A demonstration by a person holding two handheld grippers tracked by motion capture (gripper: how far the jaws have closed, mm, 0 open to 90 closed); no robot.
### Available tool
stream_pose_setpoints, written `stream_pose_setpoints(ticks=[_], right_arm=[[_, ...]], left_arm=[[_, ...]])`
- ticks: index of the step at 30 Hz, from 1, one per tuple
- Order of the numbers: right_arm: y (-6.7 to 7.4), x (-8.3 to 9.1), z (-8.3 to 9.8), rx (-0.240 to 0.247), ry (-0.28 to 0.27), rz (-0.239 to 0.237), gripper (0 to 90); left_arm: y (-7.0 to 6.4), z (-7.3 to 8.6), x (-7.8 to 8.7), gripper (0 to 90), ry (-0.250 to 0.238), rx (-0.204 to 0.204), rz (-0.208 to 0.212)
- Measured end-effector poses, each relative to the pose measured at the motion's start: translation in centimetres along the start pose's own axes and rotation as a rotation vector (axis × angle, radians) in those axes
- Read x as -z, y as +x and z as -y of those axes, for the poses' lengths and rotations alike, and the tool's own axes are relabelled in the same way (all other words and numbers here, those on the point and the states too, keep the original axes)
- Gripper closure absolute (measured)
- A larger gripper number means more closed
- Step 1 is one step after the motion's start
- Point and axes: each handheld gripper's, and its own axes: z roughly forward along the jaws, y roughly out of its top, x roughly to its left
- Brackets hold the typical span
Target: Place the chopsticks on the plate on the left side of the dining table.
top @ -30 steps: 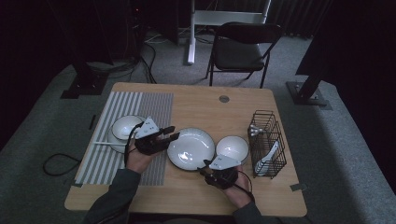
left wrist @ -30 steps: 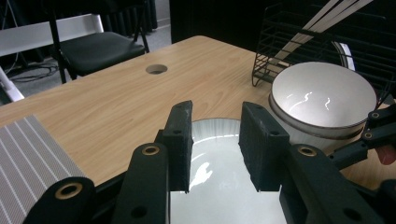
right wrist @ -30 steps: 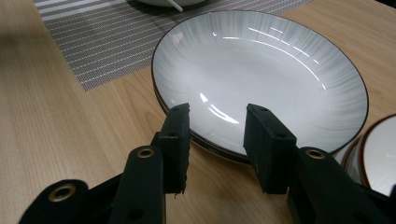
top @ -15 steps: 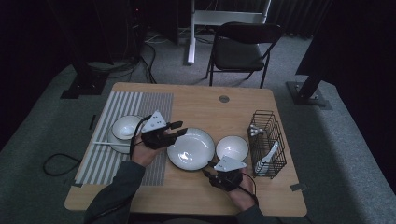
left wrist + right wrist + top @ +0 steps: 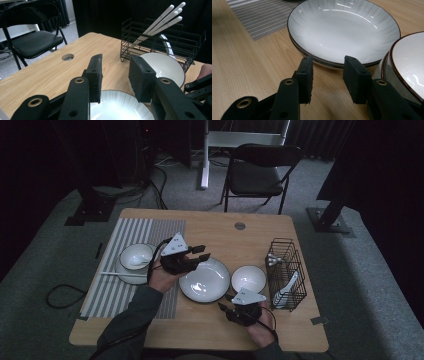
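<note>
Left gripper (image 5: pixel 201 253) jaws apart, empty, above large plate (image 5: pixel 205 280) rim.

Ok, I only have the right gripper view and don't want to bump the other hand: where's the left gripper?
Observer: The left gripper hovers at the big plate's far-left rim, jaws open and empty.
Operator: And what's past the bowl at my right?
Observer: A black wire rack holding white chopsticks stands beside that bowl, on the side away from the plate.
</note>
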Motion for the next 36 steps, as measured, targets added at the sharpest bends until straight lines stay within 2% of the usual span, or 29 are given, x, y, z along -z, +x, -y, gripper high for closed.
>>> stream_pose_setpoints(ticks=[14, 22, 36], right_arm=[[0.0, 0.1, 0.3, -0.025, 0.002, -0.002, 59.6], [0.0, 0.1, 0.3, -0.03, -0.002, -0.006, 59.6], [-0.1, 0.1, 0.4, -0.037, 0.001, -0.007, 59.4]], left_arm=[[-0.6, -1.3, -2.2, 63.2, -0.008, -0.009, 0.042], [-1.5, -2.1, -4.0, 63.0, -0.007, -0.029, 0.078], [-2.2, -2.4, -6.1, 62.8, 0.008, -0.041, 0.117]])
